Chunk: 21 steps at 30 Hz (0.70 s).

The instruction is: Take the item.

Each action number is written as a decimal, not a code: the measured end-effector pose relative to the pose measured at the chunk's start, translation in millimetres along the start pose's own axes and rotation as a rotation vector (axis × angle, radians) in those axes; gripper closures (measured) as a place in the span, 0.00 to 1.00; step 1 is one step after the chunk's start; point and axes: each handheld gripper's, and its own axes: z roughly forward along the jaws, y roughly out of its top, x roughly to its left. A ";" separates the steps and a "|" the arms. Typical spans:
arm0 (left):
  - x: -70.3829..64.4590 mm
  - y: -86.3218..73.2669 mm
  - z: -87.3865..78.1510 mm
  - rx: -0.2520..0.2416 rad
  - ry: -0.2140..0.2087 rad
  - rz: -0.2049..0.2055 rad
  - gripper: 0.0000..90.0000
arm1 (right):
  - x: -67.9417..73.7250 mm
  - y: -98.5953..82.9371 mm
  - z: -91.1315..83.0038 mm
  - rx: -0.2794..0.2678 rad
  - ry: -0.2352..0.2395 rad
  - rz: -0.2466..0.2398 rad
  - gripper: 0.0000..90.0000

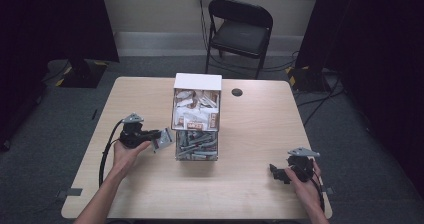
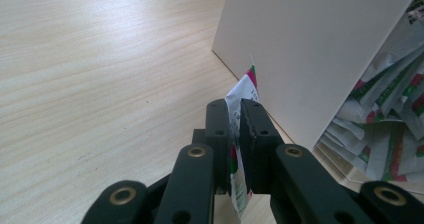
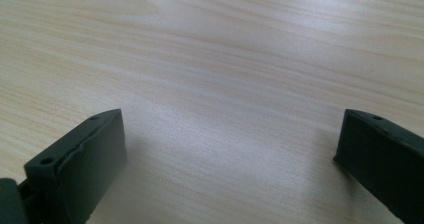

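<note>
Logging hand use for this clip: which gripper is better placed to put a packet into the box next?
Left. The left gripper is shut on a packet right beside the box. The right gripper is open, holding nothing, near the table edge, far from the box.

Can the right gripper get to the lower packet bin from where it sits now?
Probably yes: the right gripper is open and holds nothing, with bare table between it and the lower bin.
</note>
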 end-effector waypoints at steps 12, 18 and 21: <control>4.3 -0.1 2.7 0.000 0.004 0.003 0.92 | 0.0 0.0 0.0 0.000 0.000 0.000 0.00; 12.0 -2.1 2.3 -0.001 0.022 -0.041 0.90 | 0.0 0.0 0.0 0.000 0.000 0.000 0.00; 13.9 -2.8 2.6 0.006 0.026 -0.044 0.88 | 0.0 0.0 0.0 0.000 0.000 0.000 0.00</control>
